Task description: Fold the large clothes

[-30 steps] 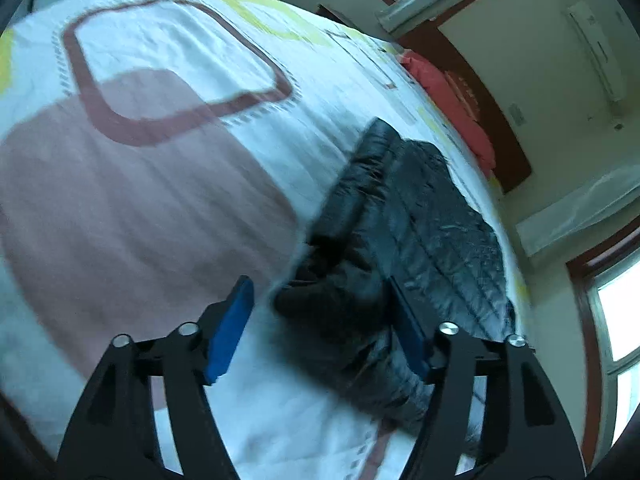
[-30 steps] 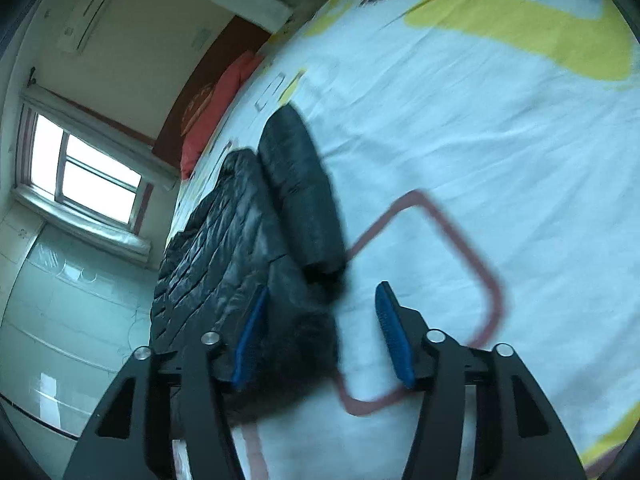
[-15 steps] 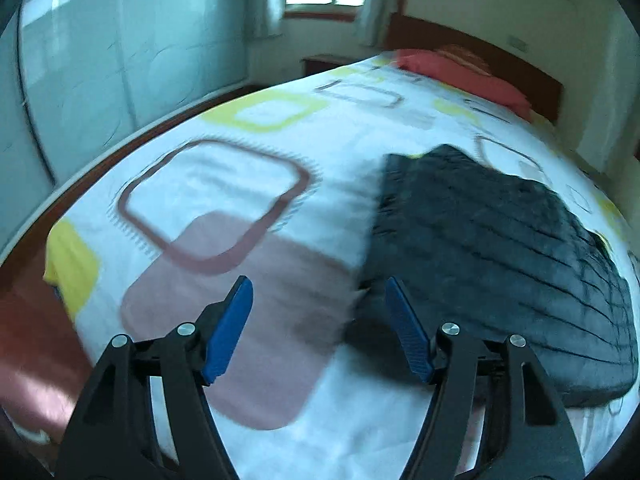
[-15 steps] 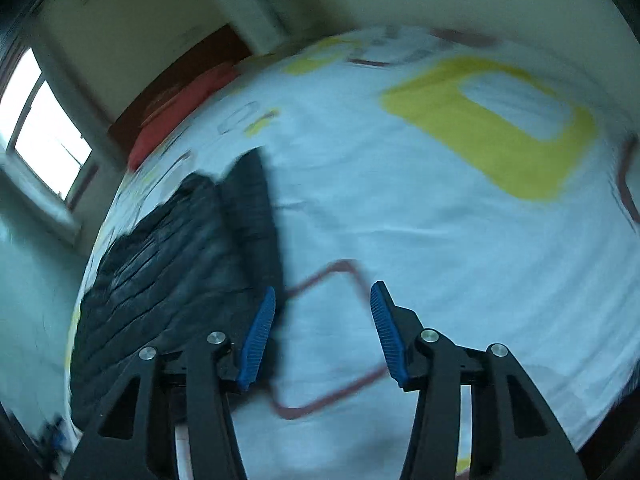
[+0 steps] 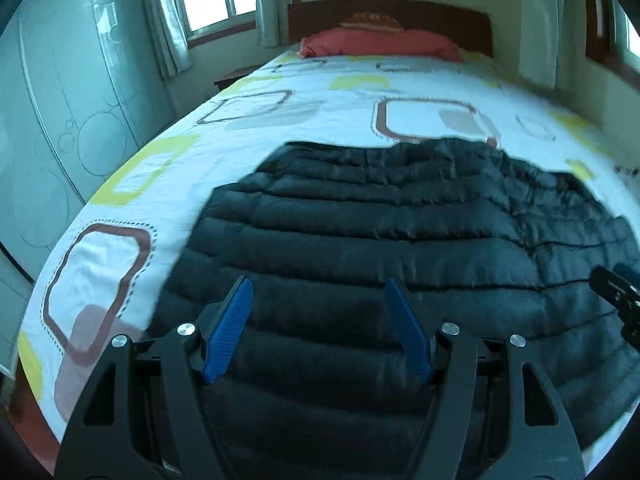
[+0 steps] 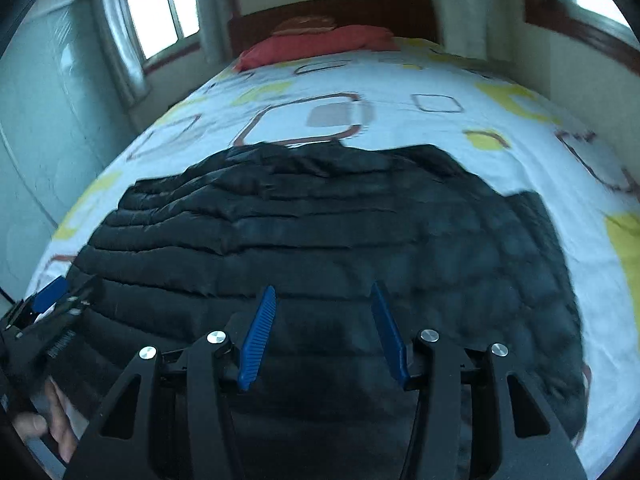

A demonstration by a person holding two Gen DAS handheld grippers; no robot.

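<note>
A black quilted puffer jacket (image 5: 400,232) (image 6: 320,232) lies spread flat across the near half of the bed, its seams running crosswise. My left gripper (image 5: 318,282) hovers over the jacket's near left part, open, with nothing between its blue pads. Over the near middle, my right gripper (image 6: 323,286) is also open and empty, its jaws set a little narrower. Each gripper shows at the edge of the other's view: the right gripper (image 5: 616,296) at the far right, the left gripper (image 6: 48,304) at the far left with a hand (image 6: 52,428) on it.
The bedspread (image 5: 224,152) is white with brown and yellow squares. A red pillow (image 5: 376,42) lies against the dark wooden headboard (image 5: 440,16). A pale wardrobe (image 5: 60,100) stands along the left, close to the bed's edge. Windows sit at the back left and right.
Both grippers rolled upright and swung away from the jacket's sides to its near end, so both views now face the headboard. The right jaws narrowed slightly. Nothing was gripped.
</note>
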